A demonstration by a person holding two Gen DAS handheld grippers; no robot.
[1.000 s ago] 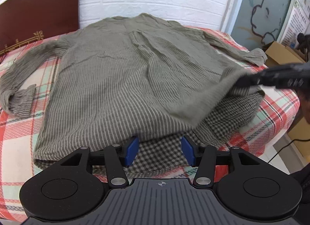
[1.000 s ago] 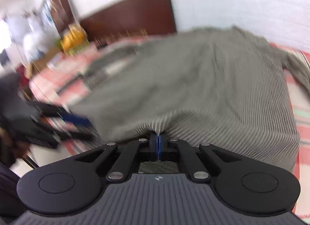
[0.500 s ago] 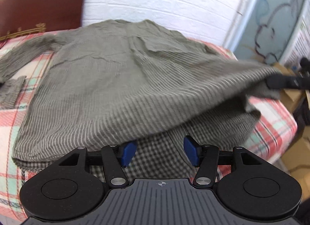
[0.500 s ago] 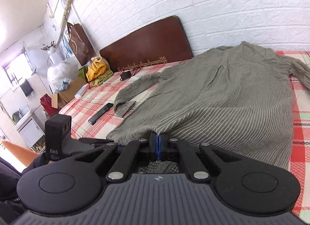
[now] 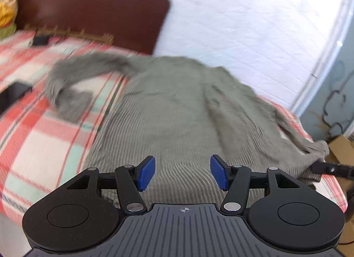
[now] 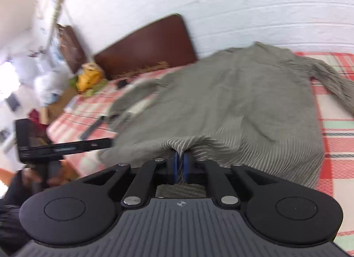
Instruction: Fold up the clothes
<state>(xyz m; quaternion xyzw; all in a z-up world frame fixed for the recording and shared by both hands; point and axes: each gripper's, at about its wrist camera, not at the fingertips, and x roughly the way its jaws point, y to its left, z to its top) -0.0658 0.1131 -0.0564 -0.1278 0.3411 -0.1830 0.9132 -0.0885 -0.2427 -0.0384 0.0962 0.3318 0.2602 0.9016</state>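
Note:
A grey-green striped long-sleeved shirt (image 5: 177,110) lies spread over the plaid bed, both sleeves out to the sides. My left gripper (image 5: 182,174) hangs open just above the shirt's near hem, blue pads apart, nothing between them. My right gripper (image 6: 181,164) is shut on the shirt's (image 6: 232,110) hem, a pinch of striped cloth bunched between its blue pads. In the left wrist view the right gripper's black tip (image 5: 325,168) shows at the shirt's right corner. The left gripper's body (image 6: 62,146) appears at the left of the right wrist view.
The bed has a red, white and mint plaid cover (image 5: 39,137) and a dark wooden headboard (image 5: 88,13) against a white brick wall. A dark remote (image 6: 93,128) lies on the bed beyond the left sleeve. A cardboard box (image 5: 340,148) stands right of the bed.
The lifted hem has been laid back down, so the checked cloth underneath no longer shows. My left gripper has swung left and risen above the hem. The right gripper keeps its hold.

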